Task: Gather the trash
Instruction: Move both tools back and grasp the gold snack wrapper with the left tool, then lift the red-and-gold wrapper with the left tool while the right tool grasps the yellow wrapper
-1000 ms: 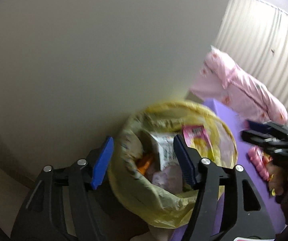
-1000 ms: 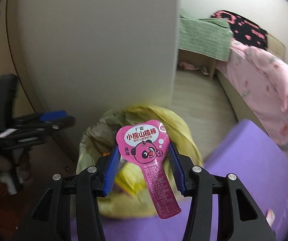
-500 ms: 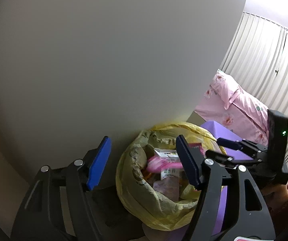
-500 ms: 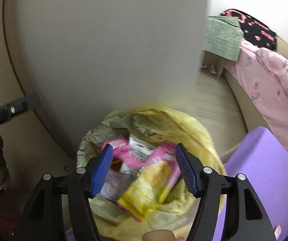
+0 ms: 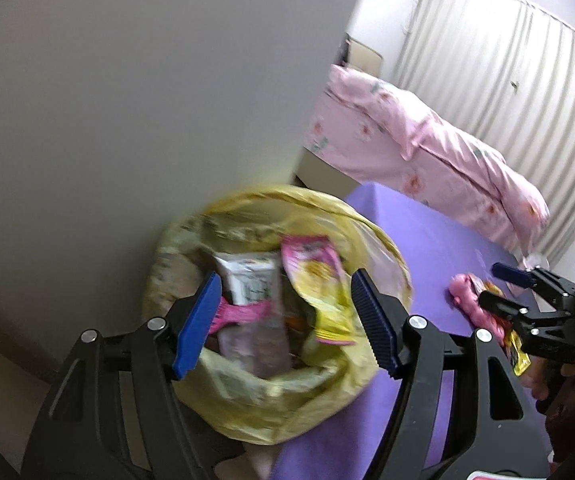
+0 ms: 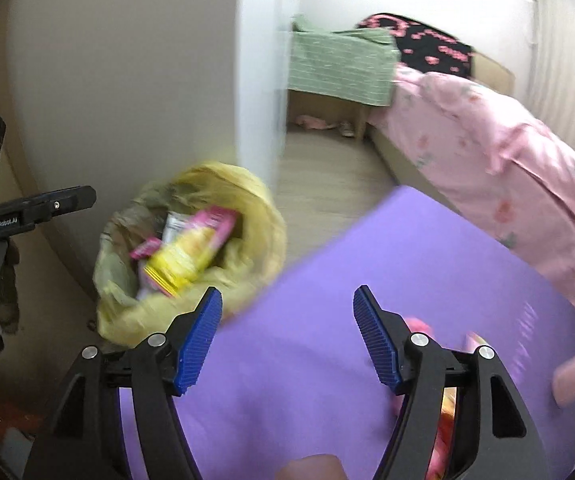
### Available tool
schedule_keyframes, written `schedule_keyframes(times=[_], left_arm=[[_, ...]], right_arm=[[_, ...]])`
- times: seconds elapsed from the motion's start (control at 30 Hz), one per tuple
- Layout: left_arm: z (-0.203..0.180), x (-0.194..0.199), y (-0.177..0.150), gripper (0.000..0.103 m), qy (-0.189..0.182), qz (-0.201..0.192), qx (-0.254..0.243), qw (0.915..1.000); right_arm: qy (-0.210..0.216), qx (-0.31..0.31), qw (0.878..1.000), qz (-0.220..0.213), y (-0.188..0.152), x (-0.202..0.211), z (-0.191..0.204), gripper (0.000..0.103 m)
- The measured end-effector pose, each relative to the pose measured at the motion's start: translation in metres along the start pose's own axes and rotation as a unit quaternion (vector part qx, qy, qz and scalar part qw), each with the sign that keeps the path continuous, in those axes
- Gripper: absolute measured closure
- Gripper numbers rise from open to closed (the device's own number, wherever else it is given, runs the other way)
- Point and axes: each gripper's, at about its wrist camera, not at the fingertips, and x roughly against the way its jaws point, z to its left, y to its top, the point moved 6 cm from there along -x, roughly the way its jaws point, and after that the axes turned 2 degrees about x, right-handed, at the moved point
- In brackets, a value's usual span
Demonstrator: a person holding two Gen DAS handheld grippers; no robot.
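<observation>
Trash fills the yellow bag (image 5: 271, 396) in the left wrist view: a yellow-and-pink snack packet (image 5: 319, 280), a white carton (image 5: 249, 280) and a pink wrapper (image 5: 239, 314) lie inside it. The left gripper (image 5: 285, 320) hangs above the bag's opening with its blue pads standing apart and nothing between them; the bag's contents show through the gap, below the pads. The bag stands against a pale wall, touching the edge of a purple mat (image 5: 427, 248). On the mat, to the right, lie more pink and yellow wrappers (image 5: 469, 300), and the right gripper (image 5: 499, 286) is just over them, held by a hand (image 5: 543, 380).

From the right wrist view, the same bag (image 6: 247, 216) is to the upper left, with the snack packet (image 6: 187, 256) on top of its contents. The right gripper (image 6: 287, 332) is over the mat (image 6: 367, 280), its jaws opening wide and empty. Blurred pink wrappers (image 6: 417, 326) lie just behind its right finger. The left gripper (image 6: 39, 206) shows at the left edge. A bed with a pink cover (image 6: 507, 168) stands behind the mat.
</observation>
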Motion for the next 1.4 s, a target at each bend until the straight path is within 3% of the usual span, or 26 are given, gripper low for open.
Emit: schedule_keyframes(times=[0.17,0.37,0.57,0.67,0.87,0.97,1.17,1.23,1.27,1.4], left_arm=[[-0.043,-0.015,-0.01,0.039,-0.032,0.023,-0.035,0.9986],[-0.096,-0.033,-0.017,0.039,-0.07,0.04,-0.079,0.9936],[-0.152,-0.055,-0.035,0.039,-0.118,0.067,-0.126,0.9826],[-0.186,-0.068,-0.046,0.039,-0.151,0.086,-0.156,0.9723],[-0.243,-0.099,-0.06,0.039,-0.204,0.135,-0.16,0.9564],[-0.266,-0.119,-0.063,0.039,-0.21,0.15,-0.142,0.9557],[-0.294,-0.151,-0.074,0.04,-0.178,0.173,-0.132,0.9597],[-0.295,-0.155,-0.079,0.062,-0.172,0.178,-0.135,0.9594],[-0.296,-0.155,-0.081,0.067,-0.169,0.179,-0.141,0.9589],[-0.286,-0.138,-0.077,0.071,-0.189,0.18,-0.137,0.9556]], right_arm=[[-0.071,-0.051,0.996,-0.017,-0.03,0.038,-0.049,0.039],[-0.104,-0.136,0.985,-0.026,-0.071,0.074,-0.108,0.039],[-0.18,-0.19,0.965,-0.025,-0.115,0.109,-0.161,0.039],[-0.205,-0.212,0.955,-0.021,-0.135,0.123,-0.181,0.039],[-0.216,-0.236,0.947,-0.015,-0.164,0.132,-0.193,0.039],[-0.212,-0.245,0.946,-0.014,-0.176,0.132,-0.194,0.039],[-0.21,-0.249,0.945,-0.011,-0.185,0.134,-0.192,0.039],[-0.203,-0.251,0.946,-0.013,-0.187,0.135,-0.19,0.039],[-0.2,-0.253,0.947,-0.012,-0.188,0.134,-0.188,0.039],[-0.188,-0.25,0.95,-0.01,-0.188,0.132,-0.183,0.039]])
